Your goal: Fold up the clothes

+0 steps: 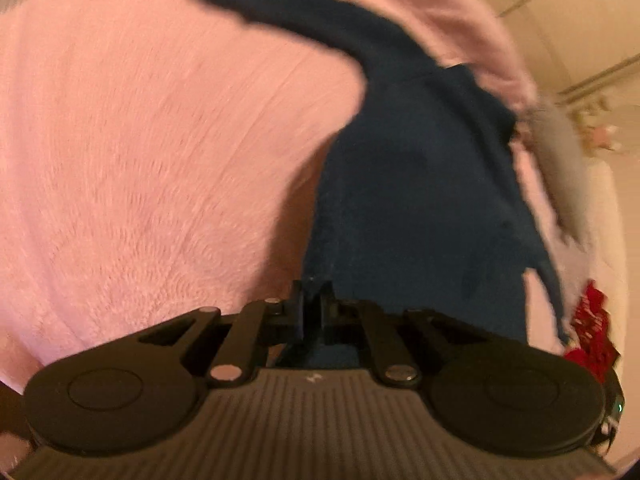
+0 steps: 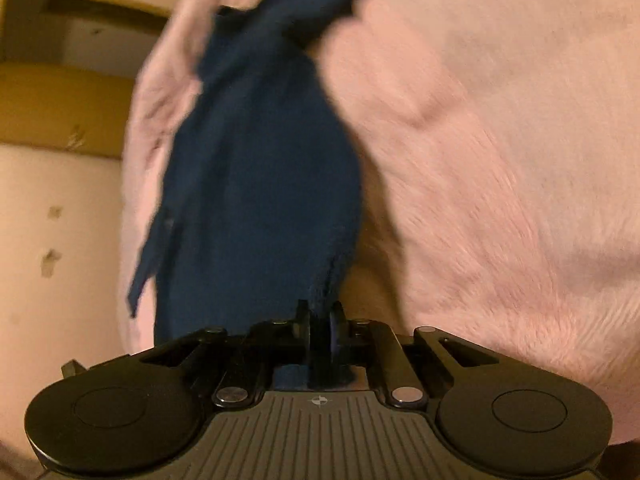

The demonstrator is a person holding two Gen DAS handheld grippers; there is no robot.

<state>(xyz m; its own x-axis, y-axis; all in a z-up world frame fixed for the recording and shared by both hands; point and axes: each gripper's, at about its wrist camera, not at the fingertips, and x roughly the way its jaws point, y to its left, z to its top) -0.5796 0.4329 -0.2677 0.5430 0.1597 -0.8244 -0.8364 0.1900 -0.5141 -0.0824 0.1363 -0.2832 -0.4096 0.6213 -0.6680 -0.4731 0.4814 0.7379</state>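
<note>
L gripper (image 1: 313,300): jaws clamped on navy garment (image 1: 420,184) edge.
R gripper (image 2: 320,320): jaws clamped on same garment.
Under jaws: pink fuzzy blanket (image 1: 140,140).

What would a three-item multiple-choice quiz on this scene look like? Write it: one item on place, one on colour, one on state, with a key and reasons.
1. Where does the garment lie?
A. on a pink fuzzy blanket
B. on a wooden floor
C. in a basket

2. What colour is the garment?
A. white
B. dark blue
C. yellow

3. How do the left hand-held gripper's jaws stand?
A. wide open, empty
B. shut on the garment
C. shut on a hanger

Key:
1 A: the pink fuzzy blanket spreads under the garment.
2 B: its cloth is dark blue in both views.
3 B: the left hand-held gripper pinches blue cloth; the right hand-held gripper does likewise.
</note>
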